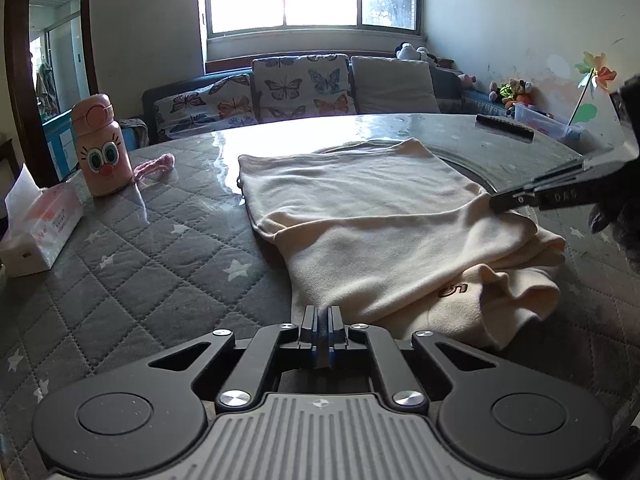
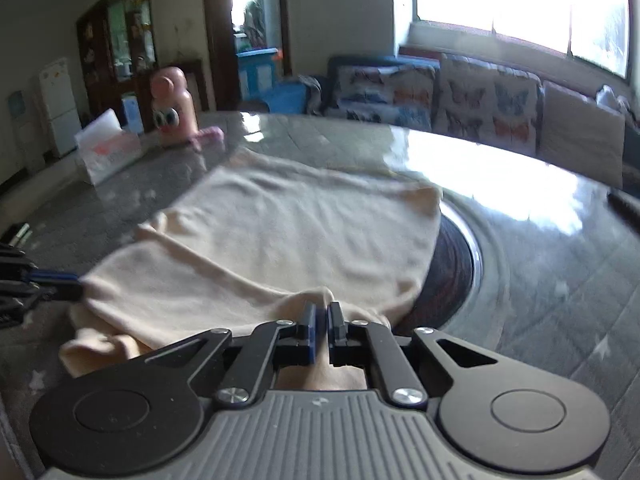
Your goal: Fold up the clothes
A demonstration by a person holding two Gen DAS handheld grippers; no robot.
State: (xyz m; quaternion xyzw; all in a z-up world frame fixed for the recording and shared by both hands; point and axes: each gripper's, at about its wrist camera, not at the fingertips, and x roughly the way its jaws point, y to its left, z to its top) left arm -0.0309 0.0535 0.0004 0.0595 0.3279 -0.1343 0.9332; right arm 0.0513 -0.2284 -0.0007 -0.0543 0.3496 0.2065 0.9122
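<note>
**Both grippers pinch the near edge of a cream garment on the round table**

Left wrist view: the left gripper (image 1: 322,316) has its jaws drawn together on the near hem of the cream garment (image 1: 360,216), which lies partly folded on the table (image 1: 140,264), toward its right side. The cloth's far edge reaches a dark round inset in the middle of the tabletop. A rumpled lower layer with a brown printed mark sticks out at the garment's near right corner. The right gripper (image 1: 498,203) comes in from the right edge, its tips closed on the garment's right-hand fold. Near the table's left edge stand a pink bottle (image 1: 103,148) with cartoon eyes and a tissue box (image 1: 40,228); a pink strap (image 1: 154,166) lies just beside the bottle. A dark flat object (image 1: 505,126) rests at the far right rim. Beyond the table is a sofa (image 1: 300,88) with butterfly cushions under a bright window.

Right wrist view: this picture is blurred. The right gripper (image 2: 322,322) has its jaws narrowed on a raised pinch of the garment (image 2: 280,232) at its near edge. The left gripper (image 2: 76,282) enters from the left edge, closed on the cloth's left corner. The bottle (image 2: 172,108) and tissue box (image 2: 108,152) sit at the far left of the table (image 2: 540,248).
</note>
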